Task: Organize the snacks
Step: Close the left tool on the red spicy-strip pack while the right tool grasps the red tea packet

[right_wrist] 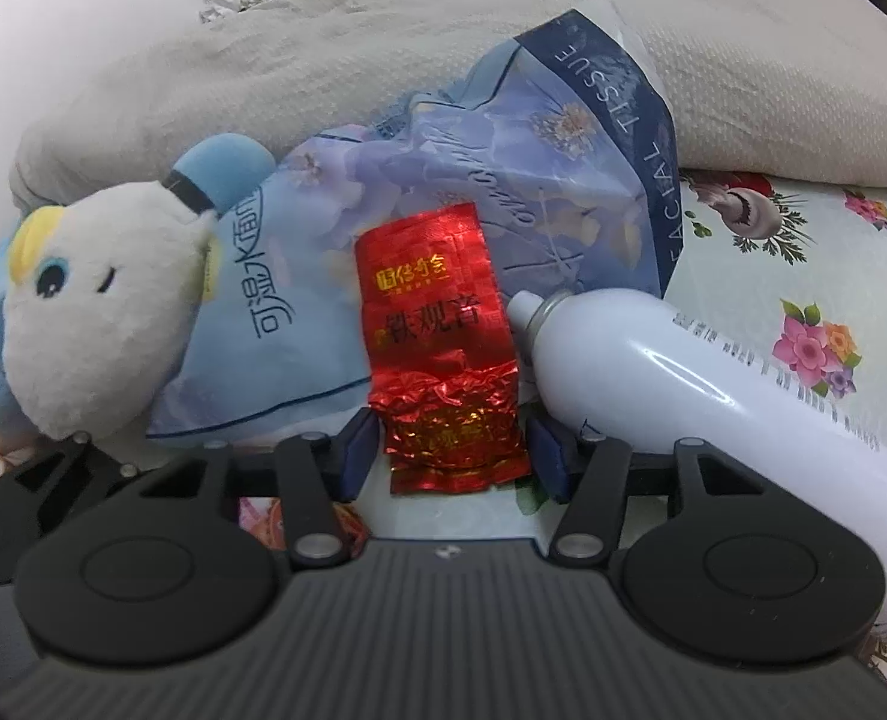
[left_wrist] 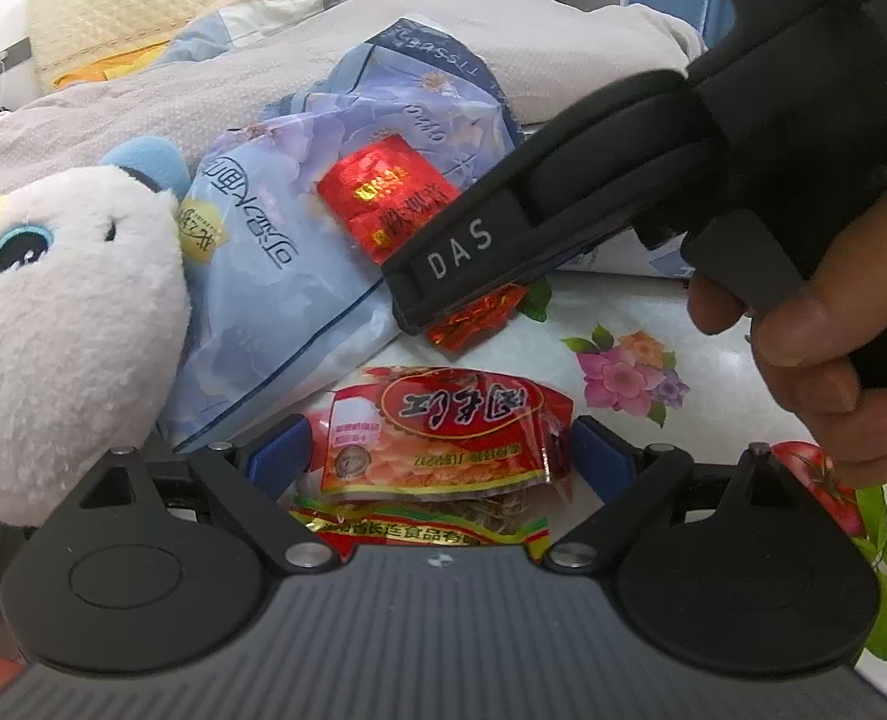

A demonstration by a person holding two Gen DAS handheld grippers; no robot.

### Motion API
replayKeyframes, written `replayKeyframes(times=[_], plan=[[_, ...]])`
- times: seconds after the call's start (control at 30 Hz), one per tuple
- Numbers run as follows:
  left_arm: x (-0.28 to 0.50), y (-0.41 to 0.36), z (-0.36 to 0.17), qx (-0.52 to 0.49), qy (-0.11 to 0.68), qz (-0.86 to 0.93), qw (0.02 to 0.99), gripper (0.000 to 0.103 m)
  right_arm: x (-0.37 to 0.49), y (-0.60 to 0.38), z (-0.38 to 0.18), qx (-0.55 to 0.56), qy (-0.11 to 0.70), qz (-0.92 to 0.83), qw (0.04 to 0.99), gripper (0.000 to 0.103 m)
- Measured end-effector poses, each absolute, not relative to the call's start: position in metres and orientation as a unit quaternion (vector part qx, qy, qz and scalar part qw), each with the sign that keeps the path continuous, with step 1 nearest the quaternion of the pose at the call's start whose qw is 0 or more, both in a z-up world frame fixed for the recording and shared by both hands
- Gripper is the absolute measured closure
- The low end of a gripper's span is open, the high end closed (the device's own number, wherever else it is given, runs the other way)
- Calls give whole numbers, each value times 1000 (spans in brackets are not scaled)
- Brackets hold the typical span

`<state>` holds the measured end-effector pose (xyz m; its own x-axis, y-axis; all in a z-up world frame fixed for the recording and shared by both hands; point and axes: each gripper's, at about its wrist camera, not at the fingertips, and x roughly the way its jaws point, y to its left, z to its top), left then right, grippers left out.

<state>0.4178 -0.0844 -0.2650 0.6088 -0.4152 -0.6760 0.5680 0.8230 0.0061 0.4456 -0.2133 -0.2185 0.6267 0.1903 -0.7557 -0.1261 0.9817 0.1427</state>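
Right claw [right_wrist: 452,450], jaws apart, straddles the red tea packet [right_wrist: 437,348]; closing squarely should avoid the white bottle [right_wrist: 683,384] just beside it.

Floral cloth [right_wrist: 803,276] under snack packets [right_wrist: 443,372]

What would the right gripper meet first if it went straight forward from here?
Probably the red foil tea packet, already between the right gripper's blue pads; behind it lies the tissue pack.
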Motion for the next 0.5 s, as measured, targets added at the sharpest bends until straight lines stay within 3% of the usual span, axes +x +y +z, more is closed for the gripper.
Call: replayKeyframes(times=[0.23,0.33,0.5], plan=[[410,-90,-265,124,334,-288,889,20,440,-220,-213,51,425,90,899,47],[406,-93,-263,121,334,-298,886,32,437,-225,-212,60,428,88,897,47],[401,-95,-261,122,338,-289,887,35,427,-229,-209,58,429,87,897,47]])
